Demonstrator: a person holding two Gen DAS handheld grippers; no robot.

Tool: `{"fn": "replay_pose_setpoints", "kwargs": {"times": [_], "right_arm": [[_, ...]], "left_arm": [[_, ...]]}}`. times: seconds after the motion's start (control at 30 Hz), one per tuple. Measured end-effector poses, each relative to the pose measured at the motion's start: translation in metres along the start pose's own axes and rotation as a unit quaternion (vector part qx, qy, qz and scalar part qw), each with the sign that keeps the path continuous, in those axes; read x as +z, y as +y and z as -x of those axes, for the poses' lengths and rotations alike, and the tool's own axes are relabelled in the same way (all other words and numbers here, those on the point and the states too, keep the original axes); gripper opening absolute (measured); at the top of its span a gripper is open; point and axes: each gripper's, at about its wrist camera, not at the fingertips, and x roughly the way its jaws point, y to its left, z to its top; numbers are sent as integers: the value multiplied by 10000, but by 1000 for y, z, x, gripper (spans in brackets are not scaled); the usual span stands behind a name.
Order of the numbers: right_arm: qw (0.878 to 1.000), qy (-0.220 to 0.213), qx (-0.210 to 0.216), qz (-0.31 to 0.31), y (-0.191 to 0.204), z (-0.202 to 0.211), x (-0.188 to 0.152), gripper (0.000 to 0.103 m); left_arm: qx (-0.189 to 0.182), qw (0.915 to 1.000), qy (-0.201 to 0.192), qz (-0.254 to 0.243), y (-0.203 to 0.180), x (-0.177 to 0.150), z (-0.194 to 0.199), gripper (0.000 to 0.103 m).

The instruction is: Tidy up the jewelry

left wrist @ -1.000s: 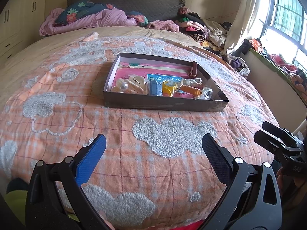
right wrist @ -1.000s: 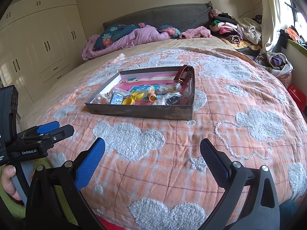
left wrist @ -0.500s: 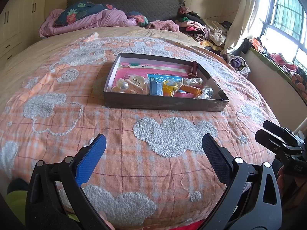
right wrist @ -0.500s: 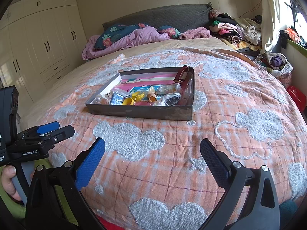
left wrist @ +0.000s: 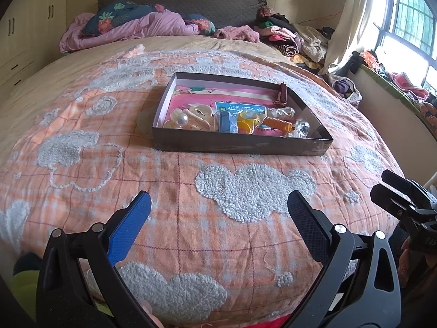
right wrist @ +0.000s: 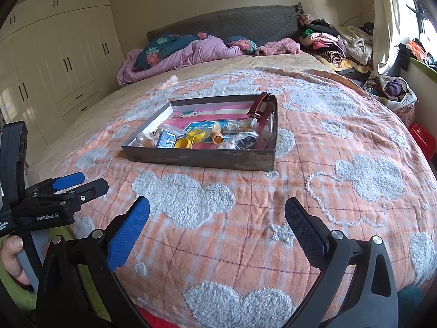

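A shallow dark box (left wrist: 240,147) (right wrist: 202,161) sits on the orange plaid bedspread, well ahead of both grippers. It holds cream hair clips with a pearl (left wrist: 188,120), a blue item (left wrist: 225,121), a yellow ring (left wrist: 245,123) (right wrist: 183,143), an orange handled piece (left wrist: 278,123), clear packets (right wrist: 245,139) and a dark red strap (left wrist: 282,95) (right wrist: 259,105) leaning on its far right wall. My left gripper (left wrist: 218,207) is open and empty above the near bedspread; it also shows in the right wrist view (right wrist: 79,181). My right gripper (right wrist: 217,210) is open and empty.
Crumpled purple bedding and floral pillows (left wrist: 131,24) lie at the headboard. A clothes pile (right wrist: 336,43) sits at the far right corner. White wardrobes (right wrist: 54,63) line the left wall. A window ledge with clothes (left wrist: 396,79) runs along the right.
Both grippers have barely shifted; the box appears very slightly closer in the left wrist view. Nothing was grasped or released.
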Motion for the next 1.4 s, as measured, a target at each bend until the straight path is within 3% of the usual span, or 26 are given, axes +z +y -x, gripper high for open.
{"fn": "replay_pose_setpoints", "kwargs": {"times": [0.77,0.97,1.13,1.23,1.33,1.4], "right_arm": [[10000,7,-40,-8,-2,-1,-1,99],[9995,34,-105,-297,-24,-9,2,99],[9959,-95,-648,-622,-71,-22,21,99],[9888,-189,-1191,-877,-117,-36,41,99],[9736,-217,-1918,-1218,-177,-58,64,99],[9574,3,-2464,-1503,-220,-80,74,99]], "left_arm": [[9,10000,-20,80,2,1,0,94],[18,9996,47,272,11,4,-3,94],[432,9967,39,685,50,19,-15,94],[896,9890,82,1171,102,45,-33,94],[1531,9739,231,1662,168,75,-72,94],[2113,9590,290,1868,208,90,-101,94]]}}
